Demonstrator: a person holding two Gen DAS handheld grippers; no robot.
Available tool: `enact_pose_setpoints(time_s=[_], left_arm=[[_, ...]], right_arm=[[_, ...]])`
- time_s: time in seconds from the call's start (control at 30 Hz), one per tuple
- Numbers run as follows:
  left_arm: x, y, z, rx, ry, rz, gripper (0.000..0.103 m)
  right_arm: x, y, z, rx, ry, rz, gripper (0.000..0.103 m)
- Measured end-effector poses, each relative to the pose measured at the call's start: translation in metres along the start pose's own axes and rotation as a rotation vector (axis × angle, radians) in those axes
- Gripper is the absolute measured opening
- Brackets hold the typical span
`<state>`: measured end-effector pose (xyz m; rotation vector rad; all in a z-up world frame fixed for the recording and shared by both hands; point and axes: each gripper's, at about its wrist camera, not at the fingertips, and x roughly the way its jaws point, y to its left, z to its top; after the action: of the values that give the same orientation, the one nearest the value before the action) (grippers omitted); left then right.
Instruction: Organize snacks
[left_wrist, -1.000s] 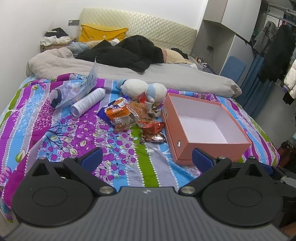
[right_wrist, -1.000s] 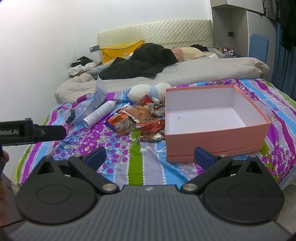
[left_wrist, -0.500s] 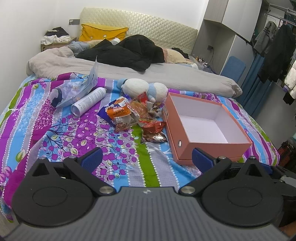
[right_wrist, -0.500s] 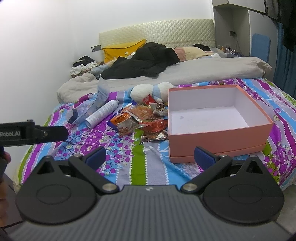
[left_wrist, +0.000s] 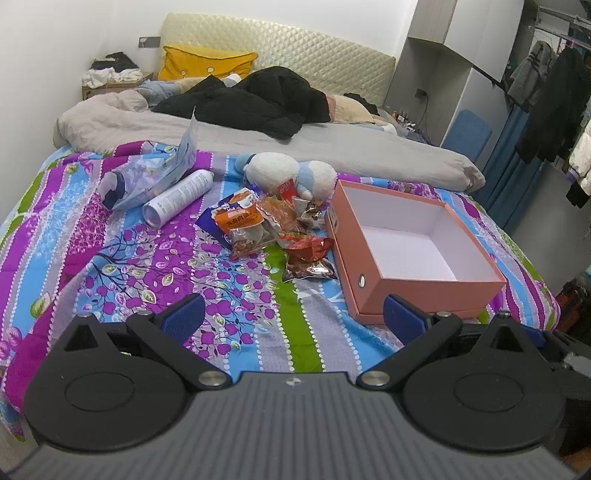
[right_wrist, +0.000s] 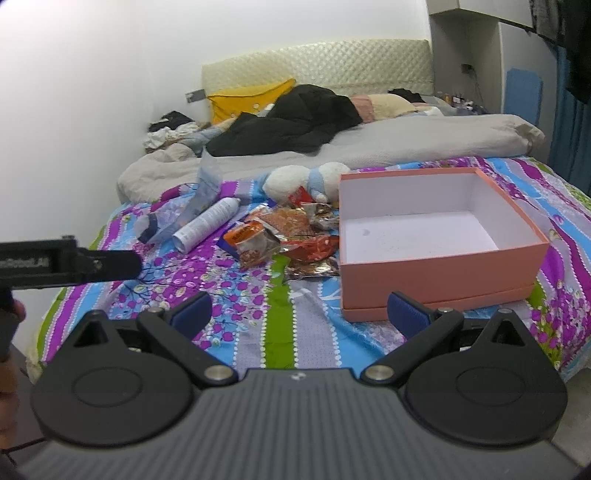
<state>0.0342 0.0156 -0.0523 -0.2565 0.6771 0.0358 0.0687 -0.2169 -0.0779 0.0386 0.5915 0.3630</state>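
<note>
Several snack packets lie heaped on the flowered bedspread, just left of an open salmon-pink box with a white, bare inside. An orange-labelled packet sits at the heap's left edge, a dark foil one nearest me. My left gripper hovers open above the bedspread, well short of the heap, nothing between its blue pads. My right gripper is open too, its right fingertip in front of the box's near wall.
A white spray can, a clear plastic bag and a white and blue plush toy lie beyond the snacks. A grey duvet and black coat cover the far bed. The left device's handle shows at the right view's left edge.
Both grippers have drifted slightly forward and the right view has tilted a little; the snacks and box look a bit nearer. Nothing on the bed has moved.
</note>
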Motion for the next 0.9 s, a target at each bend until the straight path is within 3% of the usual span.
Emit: enact_pose_setpoints(time_s=[0.23,0.6,0.9], left_arm=[[0.020,-0.008,0.006,0.030,0.005,-0.043,0.103],[0.049,0.009,0.018,-0.010,0.004,0.017,0.103],[0.069,0.032,0.017,-0.026,0.034,0.054,0.103]], right_arm=[[0.011,-0.003,-0.008,-0.008,-0.024,-0.002,0.103],[0.045,-0.022,-0.026,0.013,-0.011,-0.017,0.102],[0.059,-0.007,-0.038,-0.036,-0.015,0.002,0.101]])
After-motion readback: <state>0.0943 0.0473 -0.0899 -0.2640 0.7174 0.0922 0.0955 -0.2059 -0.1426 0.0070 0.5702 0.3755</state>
